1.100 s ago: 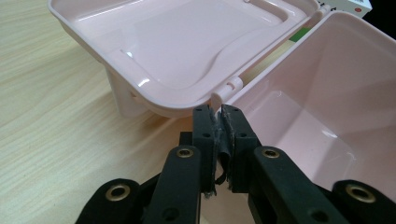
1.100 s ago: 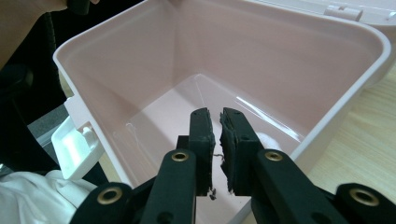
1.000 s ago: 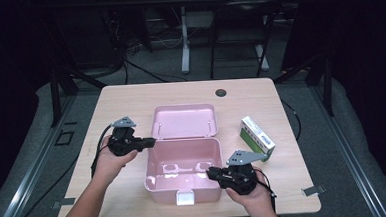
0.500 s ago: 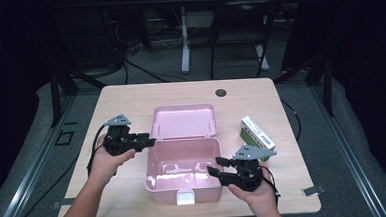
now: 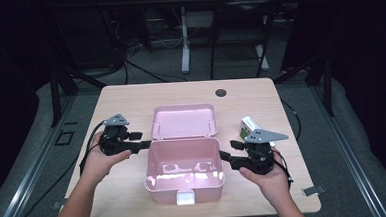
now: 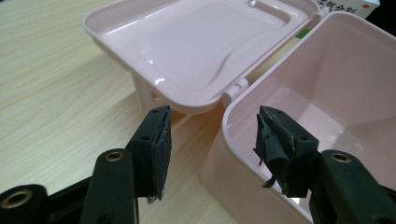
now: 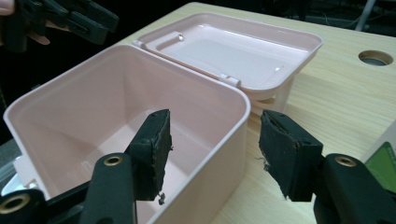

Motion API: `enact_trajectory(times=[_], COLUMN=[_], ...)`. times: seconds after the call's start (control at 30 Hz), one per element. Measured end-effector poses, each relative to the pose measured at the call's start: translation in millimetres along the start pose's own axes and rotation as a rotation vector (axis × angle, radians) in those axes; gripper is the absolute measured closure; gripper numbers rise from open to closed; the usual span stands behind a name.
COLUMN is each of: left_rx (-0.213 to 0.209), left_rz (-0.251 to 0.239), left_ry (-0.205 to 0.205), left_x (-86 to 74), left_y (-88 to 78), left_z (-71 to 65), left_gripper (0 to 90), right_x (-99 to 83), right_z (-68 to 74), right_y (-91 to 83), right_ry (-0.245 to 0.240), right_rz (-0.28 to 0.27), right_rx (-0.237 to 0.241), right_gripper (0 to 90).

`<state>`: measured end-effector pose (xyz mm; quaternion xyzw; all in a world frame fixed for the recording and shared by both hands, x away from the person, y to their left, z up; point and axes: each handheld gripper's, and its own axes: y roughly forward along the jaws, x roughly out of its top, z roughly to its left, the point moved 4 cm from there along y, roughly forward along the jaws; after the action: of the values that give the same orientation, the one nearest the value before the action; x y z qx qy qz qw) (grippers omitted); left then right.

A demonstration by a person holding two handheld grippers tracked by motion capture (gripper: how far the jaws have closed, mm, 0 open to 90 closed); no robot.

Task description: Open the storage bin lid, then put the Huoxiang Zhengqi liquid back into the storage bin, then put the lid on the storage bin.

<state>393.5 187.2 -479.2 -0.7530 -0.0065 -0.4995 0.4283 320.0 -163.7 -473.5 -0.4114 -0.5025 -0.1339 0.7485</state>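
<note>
An open pink plastic box (image 5: 165, 186) stands at the table's near middle, its lid (image 5: 184, 121) laid back flat behind it. My left gripper (image 5: 140, 141) is at the box's left rear corner. Its jaws have just been opening and now stand open, with the box's wall (image 6: 233, 186) between them and neither pad pressing on it. My right gripper (image 5: 229, 150) is at the right wall. Its jaws have also just been opening and straddle the corner (image 7: 233, 121) without touching. The left gripper view looks onto the lid (image 6: 196, 46); the right gripper view looks into the empty box (image 7: 93, 93).
A green and white carton (image 5: 247, 128) lies on the wooden table (image 5: 130, 101) just behind my right hand, seen too as the carton (image 7: 384, 158). A round cable hole (image 5: 220, 93) sits near the far edge. Dark floor, cables and stands surround the table.
Both grippers' jaws have opened off the box's walls. My right hand has drawn back to the right and risen a little. The box and the left hand have stayed put.
</note>
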Motion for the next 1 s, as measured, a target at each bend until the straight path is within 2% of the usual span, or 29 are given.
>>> enact_trajectory(times=[0.07,0.1,0.13,0.2,0.23,0.33,0.37,0.4,0.43,0.47,0.5,0.6,0.63,0.83,0.9,0.93,0.97,1.0], left_rx=[0.009,0.021,0.02,0.019,0.01,-0.002,0.0,0.0,0.0,0.0,-0.004,0.001,0.002,-0.002,-0.001,-0.001,0.002,-0.002], left_rz=[0.002,-0.005,-0.002,-0.025,-0.019,-0.024,-0.031,-0.031,-0.037,-0.037,-0.03,-0.028,-0.029,-0.028,-0.029,-0.029,-0.036,-0.028], left_ry=[0.007,0.009,0.01,0.001,-0.016,-0.026,-0.03,-0.03,-0.034,-0.034,-0.031,-0.039,-0.036,-0.037,-0.032,-0.032,-0.033,-0.032], left_x=[0.2,0.6,1.1,2.5,2.7,3.6,4.7,4.7,4.8,4.8,4.8,4.5,4.7,5.3,5.8,5.8,6.0,6.0], left_y=[-1.0,-1.5,-2.6,-5.6,-9.5,-12.9,-15.8,-15.8,-17.6,-17.6,-18.9,-20.4,-21.0,-22.3,-22.4,-22.4,-22.0,-22.9], left_z=[-0.1,0.0,0.5,1.7,2.8,3.2,4.1,4.1,5.0,5.0,5.7,6.7,7.0,6.8,6.0,6.0,5.5,5.3], left_gripper=[44.4,44.5,44.5,44.5,44.3,43.6,43.0,42.7,42.7,42.7,42.7,42.7,42.7,42.7,42.7,42.7,42.7,42.7], right_x=[4.6,9.1,9.1,14.2,18.9,23.5,27.7,27.7,31.5,31.5,35.1,38.9,42.0,48.9,52.4,52.4,54.0,54.0], right_z=[-1.8,-3.4,-3.4,-4.7,-5.9,-7.9,-10.5,-10.5,-14.7,-14.7,-19.6,-25.6,-31.1,-40.8,-46.1,-46.1,-50.3,-50.3], right_y=[0.4,1.5,1.5,3.0,5.8,8.8,12.1,12.1,15.5,15.5,18.6,21.9,24.9,28.6,29.4,29.4,29.6,29.6], right_ry=[0.012,0.026,0.026,-0.011,-0.04,-0.058,-0.066,-0.066,-0.069,-0.069,-0.041,-0.028,-0.02,-0.011,-0.019,-0.019,-0.019,-0.019], right_rz=[0.022,0.059,0.059,0.084,0.116,0.144,0.178,0.178,0.207,0.207,0.236,0.25,0.273,0.328,0.371,0.371,0.402,0.402], right_rx=[0.002,-0.002,-0.002,-0.019,-0.03,-0.039,-0.045,-0.045,-0.052,-0.052,-0.057,-0.063,-0.067,-0.078,-0.091,-0.091,-0.103,-0.103], right_gripper=[41.7,39.7,39.7,38.7,36.7,36.5,35.7,35.7,35.7,35.7,35.6,35.5,35.2,34.3,32.6,32.6,32.4,32.4])
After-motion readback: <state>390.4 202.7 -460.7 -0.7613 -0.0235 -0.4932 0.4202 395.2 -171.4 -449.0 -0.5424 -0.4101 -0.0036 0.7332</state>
